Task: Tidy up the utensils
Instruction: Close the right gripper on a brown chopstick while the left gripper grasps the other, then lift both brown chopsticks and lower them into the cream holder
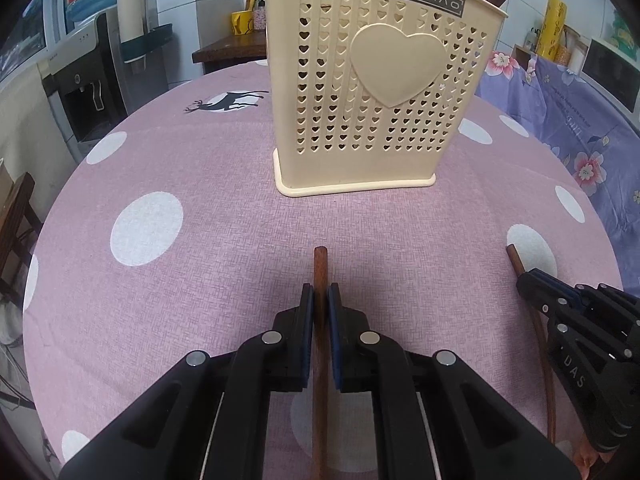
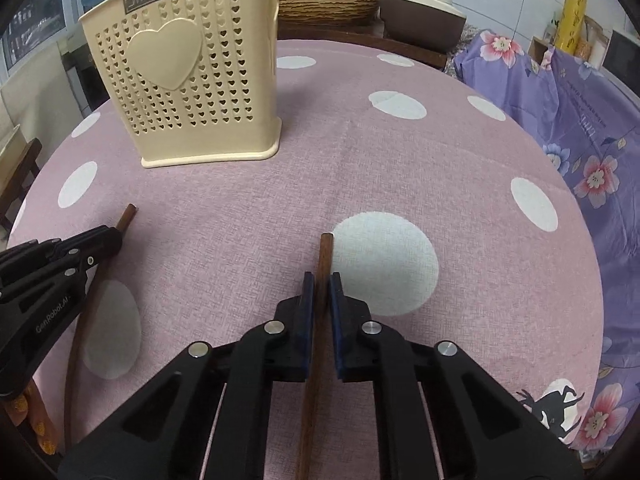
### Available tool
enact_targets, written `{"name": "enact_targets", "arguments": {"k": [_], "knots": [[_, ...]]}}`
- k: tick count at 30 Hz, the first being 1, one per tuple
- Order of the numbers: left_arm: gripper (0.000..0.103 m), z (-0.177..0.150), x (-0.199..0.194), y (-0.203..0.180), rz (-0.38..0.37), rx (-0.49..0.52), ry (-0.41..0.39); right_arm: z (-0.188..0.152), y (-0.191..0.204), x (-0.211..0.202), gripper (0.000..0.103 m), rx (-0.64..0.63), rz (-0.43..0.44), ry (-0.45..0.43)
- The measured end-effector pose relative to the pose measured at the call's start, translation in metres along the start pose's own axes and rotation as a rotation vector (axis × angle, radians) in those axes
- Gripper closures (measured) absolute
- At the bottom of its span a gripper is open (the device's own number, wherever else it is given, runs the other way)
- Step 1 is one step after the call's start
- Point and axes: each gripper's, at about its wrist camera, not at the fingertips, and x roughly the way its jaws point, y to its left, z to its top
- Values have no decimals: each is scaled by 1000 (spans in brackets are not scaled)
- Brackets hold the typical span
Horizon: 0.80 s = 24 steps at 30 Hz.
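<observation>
Presently, each hand-held gripper, left and right, was clamped on its own wooden utensil handle at lower centre, short of the cream holder.

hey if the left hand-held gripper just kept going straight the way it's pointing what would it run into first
Probably the pink tablecloth, since the left hand-held gripper, shut on a wooden chopstick, angles downward. The cream utensil holder stands farther along that line, slightly right; depth is unclear.
</observation>
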Motion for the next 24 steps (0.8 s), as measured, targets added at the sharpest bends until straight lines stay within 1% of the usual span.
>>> {"name": "enact_targets", "arguments": {"k": [5, 8, 11, 17, 21, 24], "knots": [[95, -1, -2, 1, -7, -1, -11, 1, -13, -1, 95, 63, 88, -9], [95, -1, -10, 3, -18, -11, -39, 1, -18, -10, 95, 91, 130, -38], [95, 0, -26, 5, -43, -22, -72, 3, -22, -28, 95, 115, 189, -81], [95, 4, -81, 9, -113, -28, -184, 5, -35, -82, 95, 135, 290, -202], [95, 5, -121, 16, -138, -25, -272, 5, -45, -123, 95, 129, 363, -278], [95, 8, -146, 26, -156, -35, -324, 7, -53, -159, 95, 109, 383, -359]]}}
